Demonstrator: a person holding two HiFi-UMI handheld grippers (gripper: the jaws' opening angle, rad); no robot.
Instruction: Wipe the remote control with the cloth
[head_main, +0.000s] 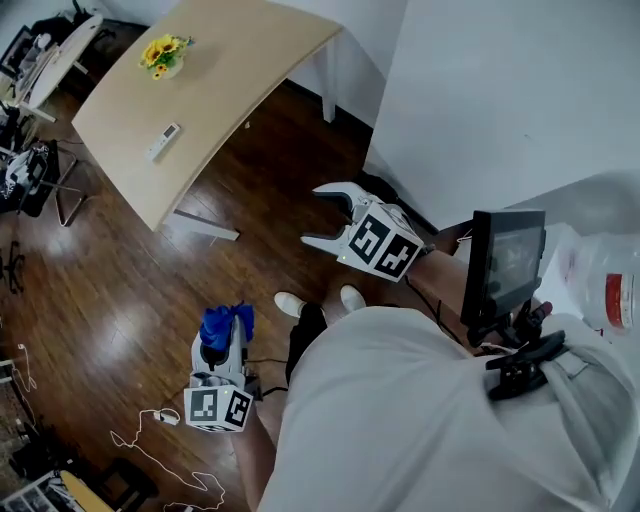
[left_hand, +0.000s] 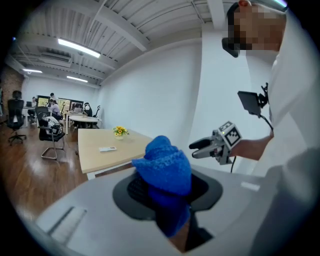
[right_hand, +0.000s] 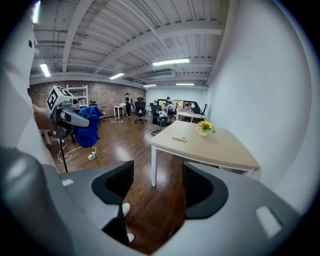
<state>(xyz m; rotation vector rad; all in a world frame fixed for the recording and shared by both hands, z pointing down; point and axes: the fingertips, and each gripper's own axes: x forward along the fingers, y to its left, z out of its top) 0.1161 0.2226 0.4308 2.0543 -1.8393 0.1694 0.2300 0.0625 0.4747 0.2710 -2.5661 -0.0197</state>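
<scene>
One remote control, one blue cloth, one bunch of yellow flowers and two tongs.

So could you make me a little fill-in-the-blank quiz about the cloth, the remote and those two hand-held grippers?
The left hand-held gripper is shut on a ____ cloth. The right hand-held gripper is open and holds ____. The remote control lies on the table near some ____ flowers.
Missing words: blue; nothing; yellow.
</scene>
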